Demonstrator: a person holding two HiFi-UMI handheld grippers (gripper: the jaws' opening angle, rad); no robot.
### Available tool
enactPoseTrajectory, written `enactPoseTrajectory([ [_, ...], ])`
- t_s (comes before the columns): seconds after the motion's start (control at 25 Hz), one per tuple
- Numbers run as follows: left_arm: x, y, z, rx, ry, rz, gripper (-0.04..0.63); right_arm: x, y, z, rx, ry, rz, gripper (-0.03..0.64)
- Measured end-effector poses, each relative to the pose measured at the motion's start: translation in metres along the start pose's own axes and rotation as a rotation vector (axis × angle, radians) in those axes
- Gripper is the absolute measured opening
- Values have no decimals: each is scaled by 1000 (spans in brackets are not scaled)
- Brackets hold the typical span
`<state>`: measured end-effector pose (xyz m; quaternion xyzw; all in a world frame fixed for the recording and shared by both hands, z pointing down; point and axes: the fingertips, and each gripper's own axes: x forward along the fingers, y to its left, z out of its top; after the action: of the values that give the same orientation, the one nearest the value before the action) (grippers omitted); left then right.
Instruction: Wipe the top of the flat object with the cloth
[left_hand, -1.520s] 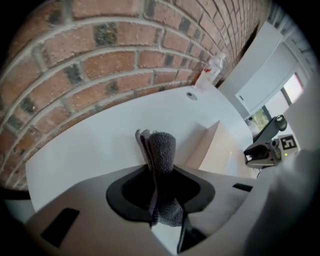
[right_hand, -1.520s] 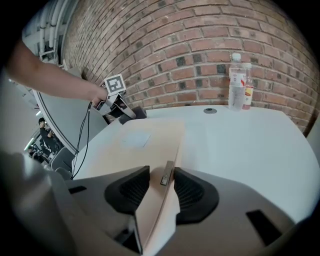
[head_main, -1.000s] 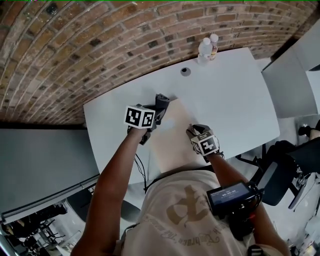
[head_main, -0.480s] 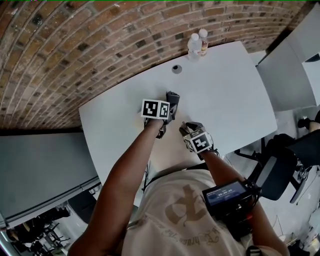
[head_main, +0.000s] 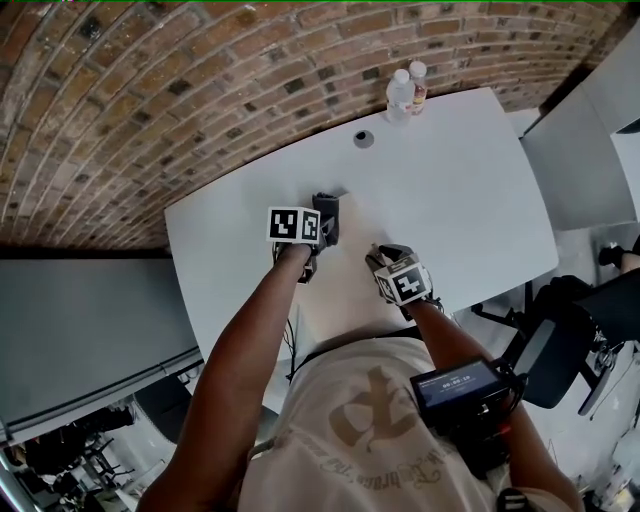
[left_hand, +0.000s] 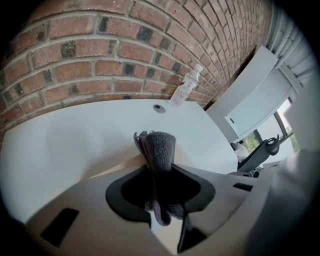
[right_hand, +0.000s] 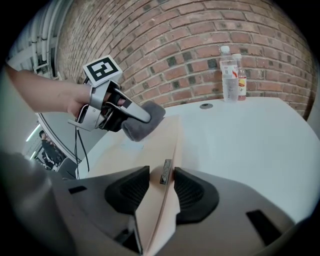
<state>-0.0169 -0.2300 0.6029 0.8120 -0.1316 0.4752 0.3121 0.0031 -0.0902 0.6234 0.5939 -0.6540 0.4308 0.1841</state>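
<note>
A thin beige flat board lies on the white table in front of me. My left gripper is shut on a folded grey cloth, which rests on the board's far left part. In the left gripper view the cloth sticks out between the jaws over the board. My right gripper is shut on the board's near right edge. In the right gripper view the board runs between both pads, and the left gripper with the cloth works beyond.
Two plastic bottles stand at the table's far edge against the brick wall. A round cable grommet sits in the tabletop behind the board. A black office chair is at my right, and a grey partition at my left.
The left gripper swept the cloth to the right across the board's far end, then back to the left and a little nearer. The right gripper kept its hold on the board's edge.
</note>
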Motion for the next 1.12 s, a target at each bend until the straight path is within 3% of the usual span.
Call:
enactPoseTrajectory([
  [0.36,-40,51,-31,70,26,109,124,0,2,2,-6,0,7,166],
  [0.52,-62,73,-50,24,-10,156,124,-3,3,4,0,-5,6,166],
  [0.8,-80,89,-77,-145,-112,168,124,-2,2,4,29,-13,10,166],
  [1.0,-75,95,-77,-150,-138,188,126,-2,-1,-1,205,-21,15,166],
  [1.12,-74,97,-75,-143,-143,192,126,0,-3,-6,233,-17,6,166],
])
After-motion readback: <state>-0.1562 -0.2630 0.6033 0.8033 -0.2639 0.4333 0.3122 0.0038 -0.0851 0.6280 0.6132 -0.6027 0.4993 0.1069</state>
